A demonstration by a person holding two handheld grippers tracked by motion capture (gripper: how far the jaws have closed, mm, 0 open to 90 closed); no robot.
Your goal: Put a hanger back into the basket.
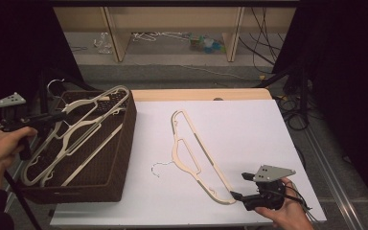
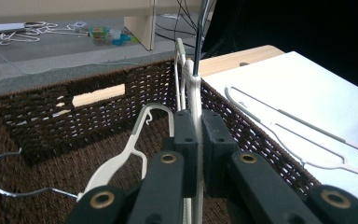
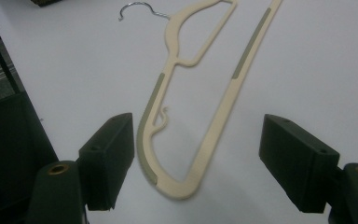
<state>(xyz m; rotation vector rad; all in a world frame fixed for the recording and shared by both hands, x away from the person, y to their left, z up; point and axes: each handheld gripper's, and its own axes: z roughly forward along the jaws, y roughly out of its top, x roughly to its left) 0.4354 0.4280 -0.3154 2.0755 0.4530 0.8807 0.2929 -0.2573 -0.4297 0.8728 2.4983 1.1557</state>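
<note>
A brown wicker basket (image 1: 124,143) stands on the left with a few cream plastic hangers in it. My left gripper (image 1: 60,116) is over the basket's left side, shut on the thin edge of one cream hanger (image 1: 84,112). In the left gripper view the pads (image 2: 186,135) squeeze that hanger (image 2: 193,88), which stands on edge above the basket (image 2: 98,79). Another cream hanger (image 1: 196,153) lies flat on the white table. My right gripper (image 1: 238,185) sits at its near end, open. In the right gripper view the hanger's rounded end (image 3: 177,186) lies between the wide jaws, untouched.
A loose hanger with a wire hook (image 2: 121,158) lies inside the basket. The white table sheet (image 1: 249,129) ends in a wooden strip (image 1: 201,93) at the back. Beyond are wooden shelf legs (image 1: 115,38), floor clutter and cables (image 1: 287,96) at the right.
</note>
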